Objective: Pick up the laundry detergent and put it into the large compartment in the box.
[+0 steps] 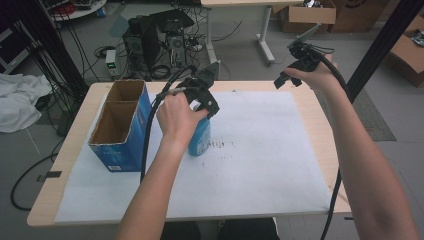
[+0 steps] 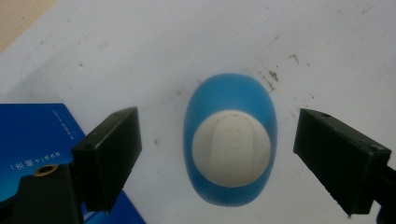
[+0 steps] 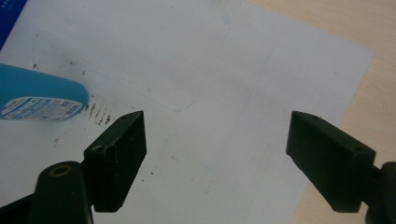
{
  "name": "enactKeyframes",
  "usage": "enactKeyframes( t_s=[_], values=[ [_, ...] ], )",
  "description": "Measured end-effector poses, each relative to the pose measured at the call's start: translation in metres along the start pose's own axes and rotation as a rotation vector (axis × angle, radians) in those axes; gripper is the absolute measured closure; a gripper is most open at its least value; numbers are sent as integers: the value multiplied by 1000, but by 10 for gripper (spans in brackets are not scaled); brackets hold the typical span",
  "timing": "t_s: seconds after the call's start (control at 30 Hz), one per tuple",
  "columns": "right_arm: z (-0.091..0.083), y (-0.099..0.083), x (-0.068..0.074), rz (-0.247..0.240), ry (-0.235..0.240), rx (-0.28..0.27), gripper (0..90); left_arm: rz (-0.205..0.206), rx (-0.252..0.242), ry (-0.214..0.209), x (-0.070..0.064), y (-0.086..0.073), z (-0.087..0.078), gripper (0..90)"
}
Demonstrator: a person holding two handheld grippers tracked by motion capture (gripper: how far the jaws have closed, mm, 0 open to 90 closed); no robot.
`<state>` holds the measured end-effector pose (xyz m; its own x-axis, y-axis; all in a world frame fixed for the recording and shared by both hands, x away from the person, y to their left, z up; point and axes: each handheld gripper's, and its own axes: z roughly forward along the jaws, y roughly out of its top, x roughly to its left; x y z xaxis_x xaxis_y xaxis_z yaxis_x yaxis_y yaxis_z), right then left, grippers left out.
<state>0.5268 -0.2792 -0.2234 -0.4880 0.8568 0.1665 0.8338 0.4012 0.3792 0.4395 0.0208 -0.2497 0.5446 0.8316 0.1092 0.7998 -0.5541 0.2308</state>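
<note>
The left gripper hangs straight above the blue bottle, its jaws spread wide to either side of the white cap with clear gaps both ways — nothing is clamped yet. The bottle stands upright on the white paper sheet that covers the table, just right of the blue cardboard box, whose two open compartments look empty in the high view. So, as I judge it, the work is at its start: the bottle is lined up between the jaws, but the grasp, the lift and the placing (most likely into the box, though that is only a guess) are all left to do.

The left hand holds its gripper nose-down over the bottle, wrist bent, forearm coming up from the bottom edge of the high view and its cable trailing back over the box side of the table.

The right gripper is likewise spread apart and holds nothing — it looks down on bare paper, with the bottle's labelled side off at the left of its own view. The right hand carries it raised near the table's far right corner, well apart from the bottle, the arm stretched forward.
</note>
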Motion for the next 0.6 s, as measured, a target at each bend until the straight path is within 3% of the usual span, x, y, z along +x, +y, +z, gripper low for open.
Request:
enactKeyframes(
  t_s=[0.6],
  values=[
    [3, -1, -1, 3, -2, -3, 207, 21, 21, 19, -10, 1, 21, 144]
  ],
)
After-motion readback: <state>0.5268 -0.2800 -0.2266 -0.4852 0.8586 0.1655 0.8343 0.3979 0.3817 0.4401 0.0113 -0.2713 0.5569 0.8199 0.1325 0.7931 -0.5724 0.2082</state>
